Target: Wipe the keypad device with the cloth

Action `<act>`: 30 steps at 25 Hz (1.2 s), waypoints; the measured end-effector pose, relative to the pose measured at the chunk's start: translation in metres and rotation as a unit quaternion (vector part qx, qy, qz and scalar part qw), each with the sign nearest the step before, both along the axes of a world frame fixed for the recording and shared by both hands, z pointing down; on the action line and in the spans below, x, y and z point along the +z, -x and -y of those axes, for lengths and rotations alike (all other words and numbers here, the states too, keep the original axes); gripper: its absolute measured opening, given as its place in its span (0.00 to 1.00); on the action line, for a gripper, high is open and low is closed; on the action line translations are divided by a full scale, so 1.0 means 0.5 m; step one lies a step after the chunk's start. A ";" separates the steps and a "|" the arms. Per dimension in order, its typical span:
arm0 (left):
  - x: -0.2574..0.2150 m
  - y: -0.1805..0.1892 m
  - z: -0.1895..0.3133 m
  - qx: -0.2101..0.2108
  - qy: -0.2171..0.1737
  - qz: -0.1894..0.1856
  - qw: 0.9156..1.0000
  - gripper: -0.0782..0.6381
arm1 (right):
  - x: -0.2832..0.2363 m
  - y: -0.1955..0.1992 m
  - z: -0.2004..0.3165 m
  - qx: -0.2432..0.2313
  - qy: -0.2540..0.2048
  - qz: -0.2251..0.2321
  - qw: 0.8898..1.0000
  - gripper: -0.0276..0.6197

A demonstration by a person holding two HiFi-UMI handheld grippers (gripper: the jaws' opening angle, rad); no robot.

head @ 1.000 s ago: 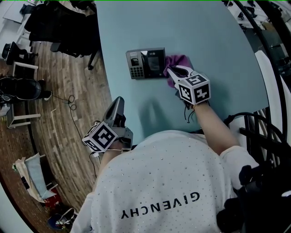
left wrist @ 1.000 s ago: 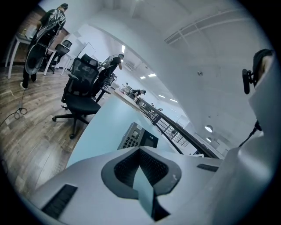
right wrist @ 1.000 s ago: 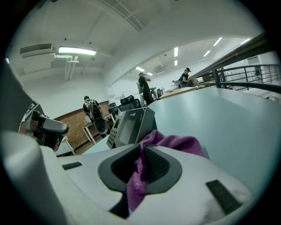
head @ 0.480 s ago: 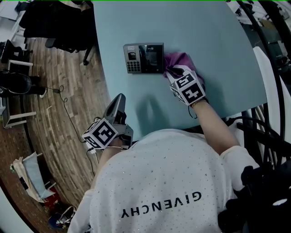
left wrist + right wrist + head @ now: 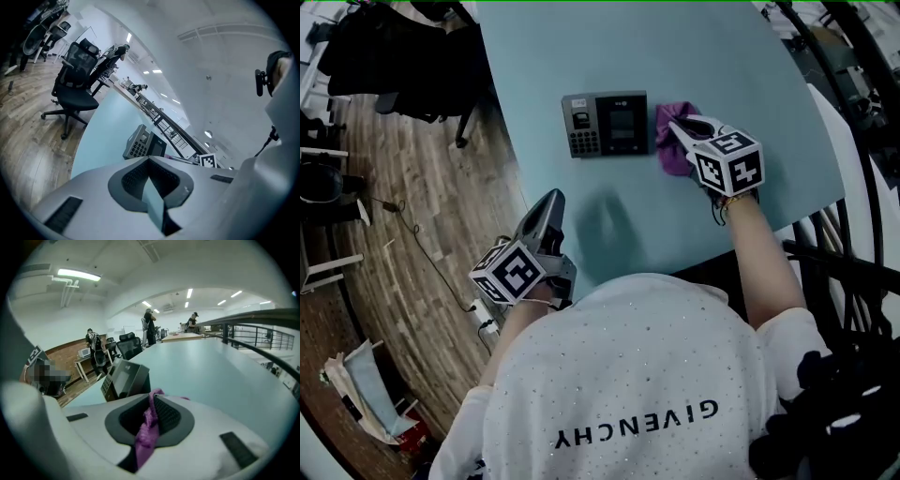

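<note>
- Cloth [image 5: 146,430], purple and limp, sits pinched between the jaws of the right gripper [image 5: 679,127]. Those jaws are clamped on a fold of it, and the rest bunches on the tabletop [image 5: 722,56] under and just ahead of the tips.
- Keypad device [image 5: 124,378] stands just ahead of those jaws and to their left, near the bunched cloth. Whether cloth and housing touch, I cannot tell.
- Soft and light, the cloth likely offers no resistance of its own. It should drape over whatever the jaws press it against, and a loose tail may drag or fold under. The hold on a thick fold looks secure enough; a thinner edge would probably slip out.
- Device housing looks like a rigid plastic box with a sloped face, a dark glossy screen [image 5: 623,124] and a block of small keys [image 5: 582,142]. I judge it light, so a sideways wipe may push it along the smooth tabletop.
- Screen glass probably smears and scratches easily, and the keys may catch fibres, so gentle pressure suits both.
- Left gripper [image 5: 548,204] has its jaws together with nothing between them. The device lies well ahead of them, out of reach.
- Steadying the device, if needed, is probably best done across its plain side walls or back edge, not on the screen or keys.
</note>
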State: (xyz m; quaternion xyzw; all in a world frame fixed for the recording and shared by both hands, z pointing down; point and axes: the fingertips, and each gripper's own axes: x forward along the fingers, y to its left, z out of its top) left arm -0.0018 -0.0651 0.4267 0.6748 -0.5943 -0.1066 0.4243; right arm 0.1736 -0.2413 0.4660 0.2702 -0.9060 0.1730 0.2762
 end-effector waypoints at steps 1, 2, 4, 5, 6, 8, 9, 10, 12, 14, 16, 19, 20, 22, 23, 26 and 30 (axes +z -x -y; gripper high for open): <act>0.005 0.014 0.000 0.007 0.000 -0.001 1.000 0.11 | -0.016 0.000 0.021 0.011 -0.014 0.000 1.000 0.09; 0.010 0.030 0.001 0.015 0.001 0.001 1.000 0.11 | -0.031 0.002 0.041 0.020 -0.026 -0.002 0.999 0.09; 0.024 0.066 0.000 0.029 0.004 0.006 1.000 0.11 | -0.060 0.009 0.081 0.036 -0.045 -0.017 0.998 0.08; 0.032 0.087 -0.001 0.035 0.005 0.007 0.999 0.11 | -0.078 0.015 0.099 0.043 -0.056 -0.028 0.997 0.09; 0.041 0.111 -0.003 0.037 0.007 0.005 0.999 0.11 | -0.098 0.023 0.118 0.051 -0.072 -0.039 0.995 0.09; 0.059 0.161 -0.005 0.041 0.007 0.007 0.999 0.11 | -0.149 0.049 0.156 0.065 -0.111 -0.053 0.990 0.09; 0.066 0.185 -0.007 0.044 0.006 0.010 0.999 0.11 | -0.180 0.067 0.174 0.072 -0.129 -0.051 0.988 0.09; 0.073 0.208 -0.009 0.048 0.006 0.014 0.999 0.11 | -0.213 0.089 0.190 0.078 -0.141 -0.041 0.986 0.09; 0.085 0.254 -0.017 0.052 0.008 0.020 0.998 0.11 | -0.283 0.147 0.211 0.089 -0.151 -0.003 0.985 0.09; 0.096 0.301 -0.024 0.046 0.011 0.018 0.999 0.11 | -0.344 0.215 0.217 0.091 -0.157 0.033 0.983 0.09; 0.104 0.336 -0.024 0.042 0.011 0.015 0.999 0.11 | -0.369 0.276 0.204 0.082 -0.153 0.051 0.984 0.09; 0.102 0.357 -0.014 0.057 -0.005 0.008 0.998 0.11 | -0.311 0.337 0.152 0.048 -0.127 0.010 0.991 0.09; 0.101 0.358 -0.011 0.066 -0.012 0.006 0.998 0.11 | -0.275 0.349 0.129 0.034 -0.115 -0.019 0.993 0.09; 0.101 0.361 -0.005 0.085 -0.020 0.009 0.996 0.11 | -0.206 0.365 0.084 0.010 -0.088 -0.068 0.994 0.09; 0.103 0.365 -0.002 0.093 -0.021 0.014 0.995 0.11 | -0.179 0.371 0.066 0.003 -0.075 -0.084 0.994 0.09; 0.107 0.375 0.011 0.103 -0.017 0.011 0.994 0.11 | -0.132 0.387 0.031 -0.001 -0.040 -0.106 0.994 0.09; 0.087 0.363 0.026 0.120 -0.031 -0.001 0.992 0.11 | -0.107 0.401 0.009 0.008 -0.009 -0.109 0.994 0.09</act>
